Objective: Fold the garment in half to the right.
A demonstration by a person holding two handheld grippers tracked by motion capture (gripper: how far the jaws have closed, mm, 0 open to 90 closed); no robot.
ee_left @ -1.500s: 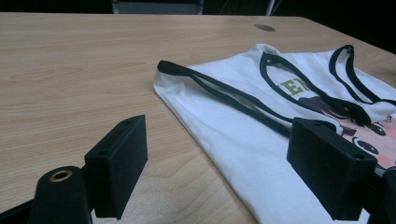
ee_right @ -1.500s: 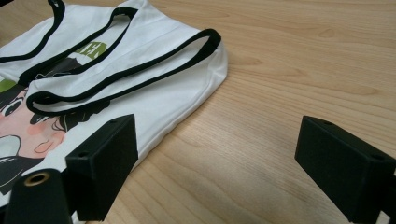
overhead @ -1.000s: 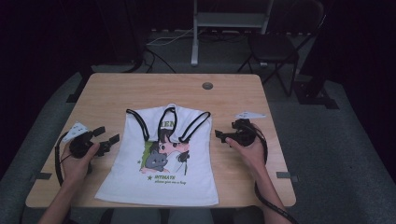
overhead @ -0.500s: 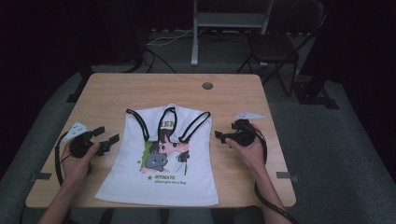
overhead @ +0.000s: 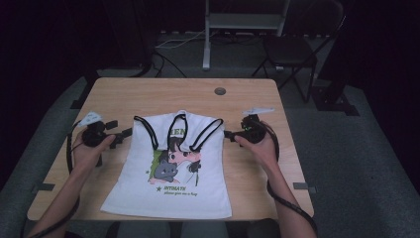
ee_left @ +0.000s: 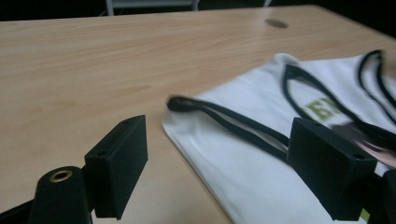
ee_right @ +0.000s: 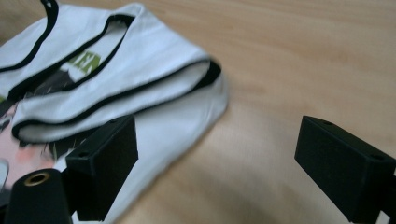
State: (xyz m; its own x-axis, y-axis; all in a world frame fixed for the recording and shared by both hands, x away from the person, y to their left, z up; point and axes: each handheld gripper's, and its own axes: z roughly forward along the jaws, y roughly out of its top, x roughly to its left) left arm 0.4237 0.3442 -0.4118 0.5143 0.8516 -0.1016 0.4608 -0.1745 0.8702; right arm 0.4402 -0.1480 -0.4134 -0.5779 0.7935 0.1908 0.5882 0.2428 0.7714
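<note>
High view first: a white tank top (overhead: pixel 171 168) with black trim and a cartoon print lies flat on the wooden bench (overhead: pixel 163 96), its straps pointing away from the person and its hem near the bench's near edge. The left claw (overhead: pixel 124 138) sits just beside the top's left shoulder corner, held by the person's left hand (overhead: pixel 91 148). The right claw (overhead: pixel 229 134) sits just beside the top's right shoulder corner, held by the right hand (overhead: pixel 257 144).

Left gripper view shows the left claw (ee_left: pixel 217 172) with its jaws spread wide apart; the black-trimmed shoulder edge of the tank top (ee_left: pixel 261 154) lies between them, and one jaw stands over the cloth while the other stands over bare bench (ee_left: pixel 93 70). Whether either jaw touches the fabric cannot be told.

Right gripper view shows the right claw (ee_right: pixel 224 168) likewise wide apart, nothing clamped. One jaw hangs over the tank top (ee_right: pixel 154 65) at its folded strap corner, the other over bare bench (ee_right: pixel 303 56).

A small round dark hole (overhead: pixel 220 91) marks the bench beyond the top's neckline.
</note>
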